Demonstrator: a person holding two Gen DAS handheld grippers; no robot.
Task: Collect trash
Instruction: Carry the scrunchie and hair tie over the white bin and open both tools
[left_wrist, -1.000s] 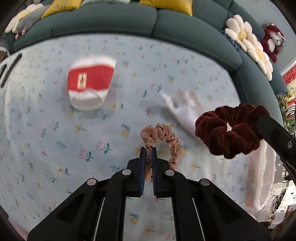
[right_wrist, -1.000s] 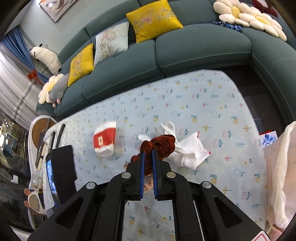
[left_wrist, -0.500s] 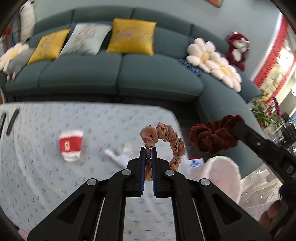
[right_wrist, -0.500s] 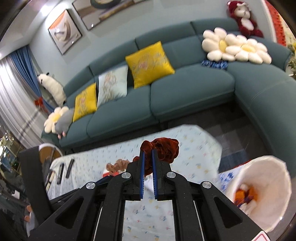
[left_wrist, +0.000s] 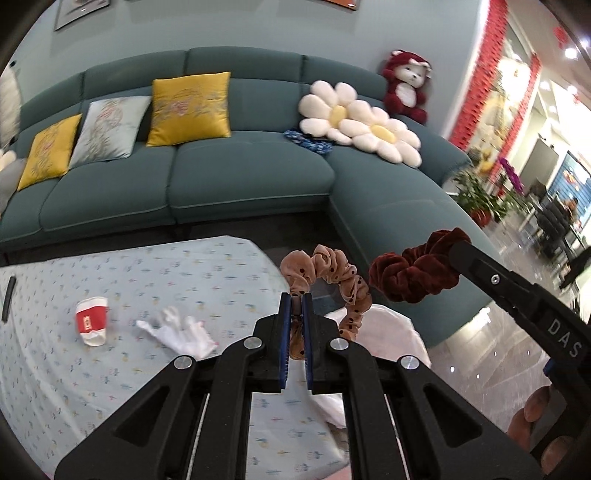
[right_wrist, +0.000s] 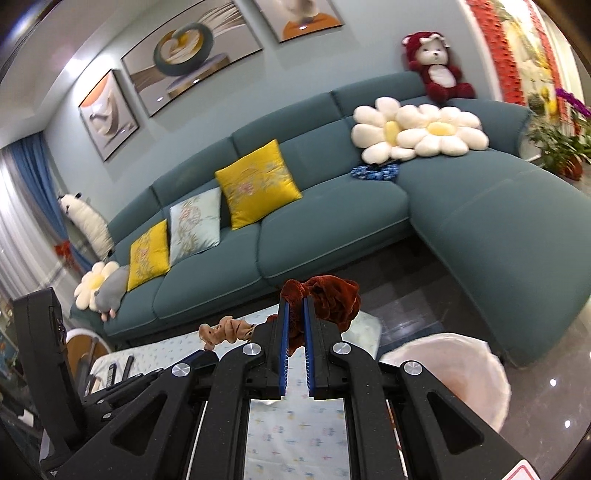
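Observation:
My left gripper (left_wrist: 296, 301) is shut on a tan spotted scrunchie (left_wrist: 332, 275), held up in the air past the table's right end. To its right my right gripper, seen from the side, carries a dark red velvet scrunchie (left_wrist: 413, 271). In the right wrist view my right gripper (right_wrist: 295, 304) is shut on that red scrunchie (right_wrist: 328, 295), and the tan scrunchie (right_wrist: 227, 330) shows lower left. A white-lined bin (right_wrist: 454, 373) stands on the floor below right; its bag (left_wrist: 384, 328) shows beneath the left gripper. A red-and-white paper cup (left_wrist: 91, 320) and a white glove (left_wrist: 181, 334) lie on the table.
The table wears a pale blue flowered cloth (left_wrist: 184, 273). A teal corner sofa (left_wrist: 243, 177) with yellow cushions, flower pillows and a red plush bear curves behind and to the right. Remote controls (right_wrist: 118, 369) lie at the table's far left. Glossy floor (left_wrist: 480, 350) lies at right.
Both grippers have risen from just above the table and swung right toward the bin, each carrying its scrunchie. The cup and glove stayed on the table and now look farther off.

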